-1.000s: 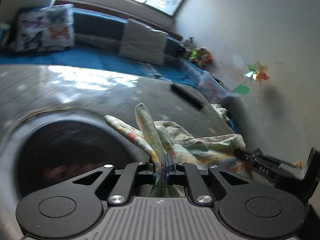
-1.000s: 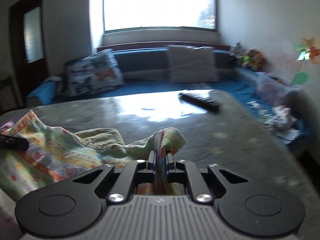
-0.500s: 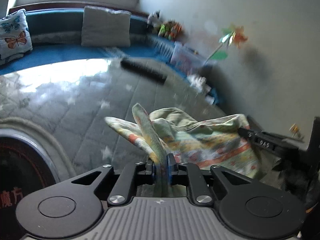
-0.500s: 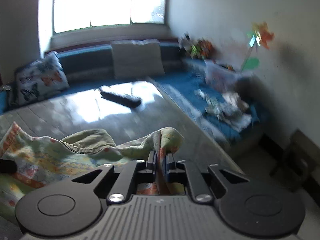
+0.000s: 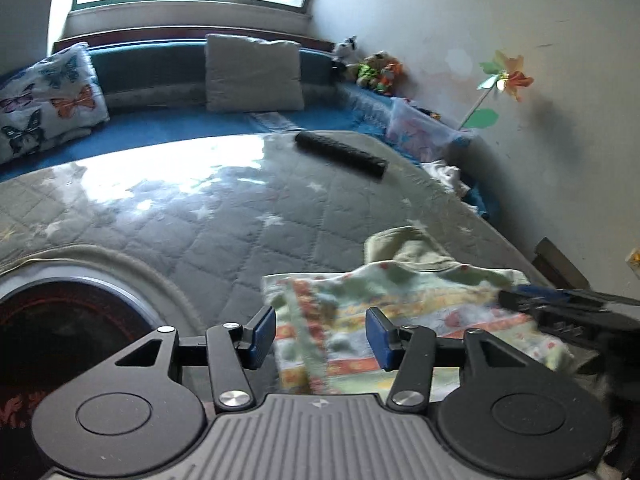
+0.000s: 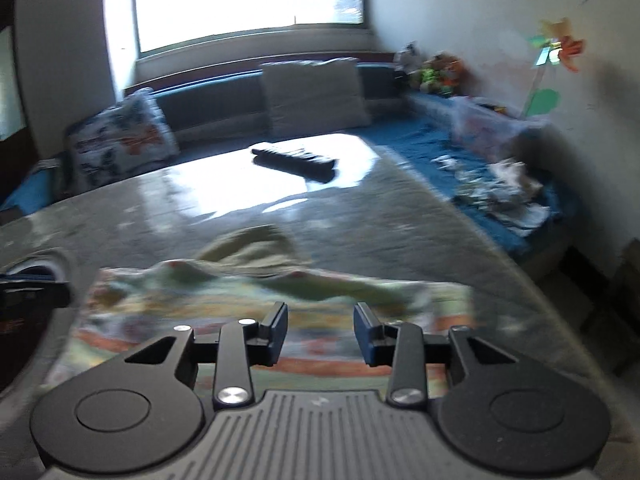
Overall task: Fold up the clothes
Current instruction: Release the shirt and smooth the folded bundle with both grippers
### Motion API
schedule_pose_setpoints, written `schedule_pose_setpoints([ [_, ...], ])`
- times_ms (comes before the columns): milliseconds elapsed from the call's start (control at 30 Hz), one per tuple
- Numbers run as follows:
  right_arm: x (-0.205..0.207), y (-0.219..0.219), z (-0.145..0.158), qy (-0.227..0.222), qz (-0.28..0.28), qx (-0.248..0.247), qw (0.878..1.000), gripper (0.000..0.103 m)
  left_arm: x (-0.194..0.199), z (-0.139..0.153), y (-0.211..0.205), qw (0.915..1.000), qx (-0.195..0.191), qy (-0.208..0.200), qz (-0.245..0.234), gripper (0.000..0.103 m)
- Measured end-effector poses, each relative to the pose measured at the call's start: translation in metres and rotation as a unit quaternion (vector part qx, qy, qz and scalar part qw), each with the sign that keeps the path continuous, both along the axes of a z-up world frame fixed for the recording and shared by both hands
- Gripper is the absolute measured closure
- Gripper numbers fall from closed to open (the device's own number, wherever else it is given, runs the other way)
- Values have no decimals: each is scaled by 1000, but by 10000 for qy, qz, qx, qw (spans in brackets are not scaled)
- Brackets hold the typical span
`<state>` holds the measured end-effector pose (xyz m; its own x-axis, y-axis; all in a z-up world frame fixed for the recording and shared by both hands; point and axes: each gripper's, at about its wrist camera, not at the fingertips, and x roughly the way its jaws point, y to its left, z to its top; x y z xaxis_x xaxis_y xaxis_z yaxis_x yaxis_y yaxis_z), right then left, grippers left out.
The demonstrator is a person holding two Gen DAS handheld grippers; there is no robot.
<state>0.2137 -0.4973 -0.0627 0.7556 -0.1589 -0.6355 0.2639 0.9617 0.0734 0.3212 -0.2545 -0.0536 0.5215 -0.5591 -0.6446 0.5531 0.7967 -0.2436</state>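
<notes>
While spread flat, one garment [image 5: 404, 312]

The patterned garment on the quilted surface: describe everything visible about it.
The patterned garment is soft pale-green cloth printed with orange and red bands and small motifs, with a plain olive part bunched at its far edge. It lies spread, slightly rumpled, on the grey quilted surface. The left hand-held gripper and right hand-held gripper are both open just above it, gripping nothing. The right view is blurred, so finer detail is unclear.
</notes>
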Motion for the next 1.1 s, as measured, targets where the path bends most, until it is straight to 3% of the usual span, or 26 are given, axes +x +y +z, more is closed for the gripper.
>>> schedule_pose_setpoints([
  [167,23,17,-13,96,343,205,9992,63,0,-5,-16,9989,-48,100,-444,64],
  [367,43,24,-25,158,402,247,9988,52,6,-28,-31,9975,263,173,-628,64],
  [567,50,22,-26,90,378,240,9990,48,5,-30,-29,9972,235,127,-694,64],
  [867,1,33,-15,109,259,257,9993,41,-15,-25,-10,9970,434,35,-642,58],
  [1100,-45,59,-13,156,210,112,9996,26,-45,-18,13,9965,618,-12,-559,49],
])
